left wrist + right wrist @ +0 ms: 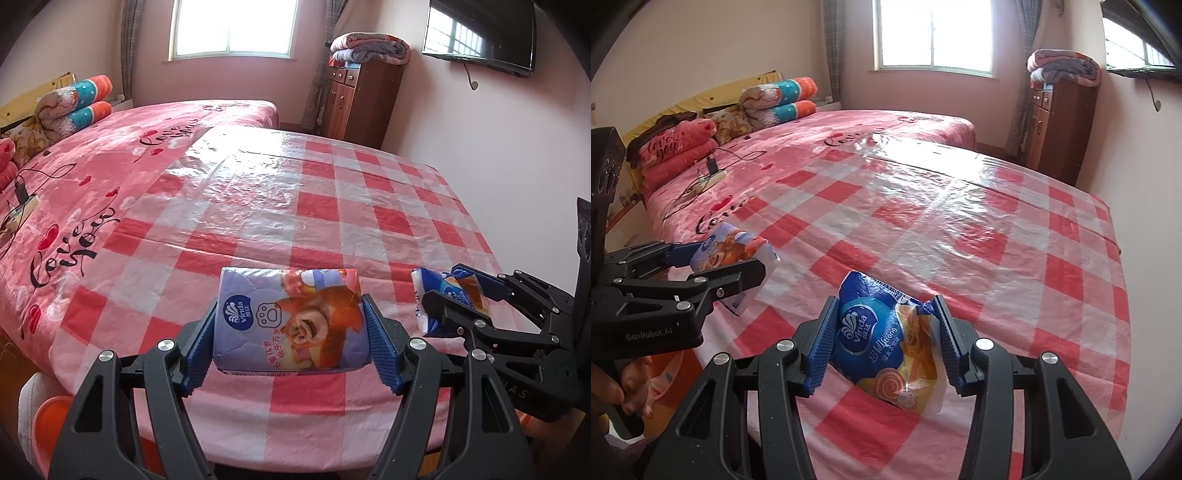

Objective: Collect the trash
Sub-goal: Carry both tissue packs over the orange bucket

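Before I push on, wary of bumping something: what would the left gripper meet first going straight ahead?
Probably the checked plastic cover on the bed. The left gripper, holding the purple tissue pack, points forward and down at bare cover; nothing else shows in line, though depth is unclear.

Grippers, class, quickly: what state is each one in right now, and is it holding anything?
Left gripper: closed on the purple tissue pack.
Right gripper: closed on the crumpled blue tissue pack.

left tool (291,328) with tissue pack (290,321) over counter (332,206) near edge; right tool (884,343) with wrapper (886,343) beside it, rightward; bed (92,177) left of counter.
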A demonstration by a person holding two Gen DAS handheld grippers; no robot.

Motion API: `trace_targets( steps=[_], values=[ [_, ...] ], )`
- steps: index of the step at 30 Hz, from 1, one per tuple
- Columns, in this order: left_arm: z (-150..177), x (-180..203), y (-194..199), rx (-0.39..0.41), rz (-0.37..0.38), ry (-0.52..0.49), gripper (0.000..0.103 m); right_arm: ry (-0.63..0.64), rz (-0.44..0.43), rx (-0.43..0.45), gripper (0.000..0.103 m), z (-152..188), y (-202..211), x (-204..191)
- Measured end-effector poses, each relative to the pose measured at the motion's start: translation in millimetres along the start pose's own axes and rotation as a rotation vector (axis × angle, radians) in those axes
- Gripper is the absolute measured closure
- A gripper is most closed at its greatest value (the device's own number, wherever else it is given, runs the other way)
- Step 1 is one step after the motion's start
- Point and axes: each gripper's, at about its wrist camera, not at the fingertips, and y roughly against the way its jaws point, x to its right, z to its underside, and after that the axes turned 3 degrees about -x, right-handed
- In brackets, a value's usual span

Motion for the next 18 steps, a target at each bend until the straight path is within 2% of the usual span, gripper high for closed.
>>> trace_targets(
  steps=[9, 18],
  values=[
    [11.4, -19.2, 16.7, 0.008, -0.025, 0.023, 0.030, 0.015, -0.067, -0.002, 0.052, -4.8, 2.9, -22.0],
    [25.1, -46.7, 37.6, 0.025, -0.096, 0.046, 0.030, 0.066, -0.152, 0.007, 0.052, -13.8, 11.3, -56.4]
  ],
)
